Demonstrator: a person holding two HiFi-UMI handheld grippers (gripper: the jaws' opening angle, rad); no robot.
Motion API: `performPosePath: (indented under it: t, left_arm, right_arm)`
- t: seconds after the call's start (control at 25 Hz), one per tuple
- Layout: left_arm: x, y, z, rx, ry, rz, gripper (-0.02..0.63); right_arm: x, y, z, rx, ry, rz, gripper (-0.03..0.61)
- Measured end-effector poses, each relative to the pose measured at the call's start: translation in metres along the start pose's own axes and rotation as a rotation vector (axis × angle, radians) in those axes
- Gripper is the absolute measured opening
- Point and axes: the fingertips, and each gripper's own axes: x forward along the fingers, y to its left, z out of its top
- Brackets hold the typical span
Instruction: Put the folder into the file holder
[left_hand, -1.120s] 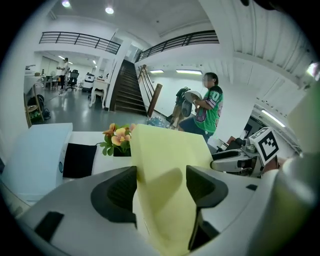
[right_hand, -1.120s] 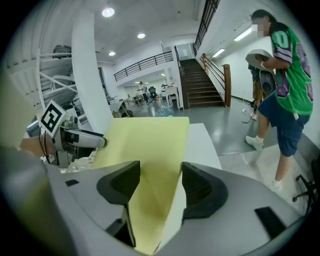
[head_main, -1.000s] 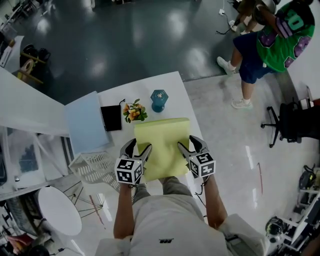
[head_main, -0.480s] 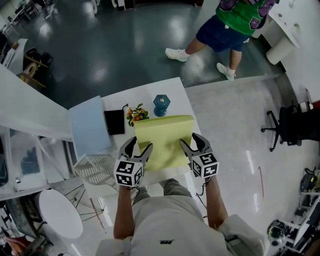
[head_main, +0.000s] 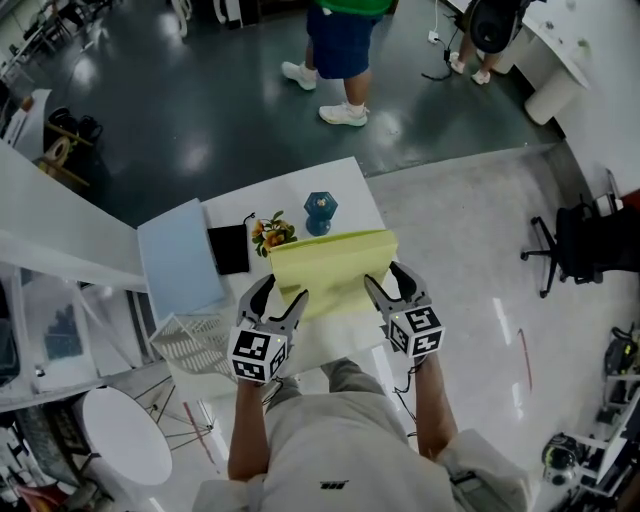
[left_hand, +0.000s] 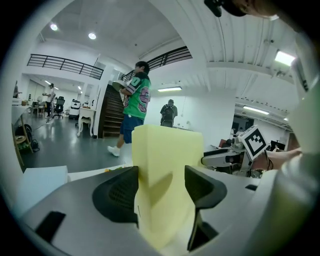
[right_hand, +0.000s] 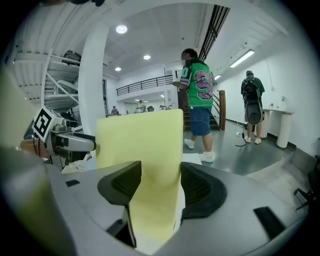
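Folder (head_main: 330, 270): one, yellow, above surface (head_main: 340, 185). Two grips: left tongs (head_main: 281, 292) closing on it, right tongs (head_main: 386, 278) clenched on it.

Flowers (head_main: 268, 229) and vase (head_main: 319, 211) crowd the far tabletop (head_main: 345, 190)

The top edge cuts the person (head_main: 338, 40) at the waist; the folder (head_main: 330, 268) hides, I think, much of the table (head_main: 345, 180).
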Motion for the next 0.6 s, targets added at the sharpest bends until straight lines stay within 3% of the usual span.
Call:
performPosePath:
  t: [0.6]
  left_arm:
    - [-0.03,-0.039,-0.011,0.128,-0.049,-0.112,0.285]
  right_arm:
    - [-0.047,0.006,-0.024,0.006,-0.049,-0.06,0.245]
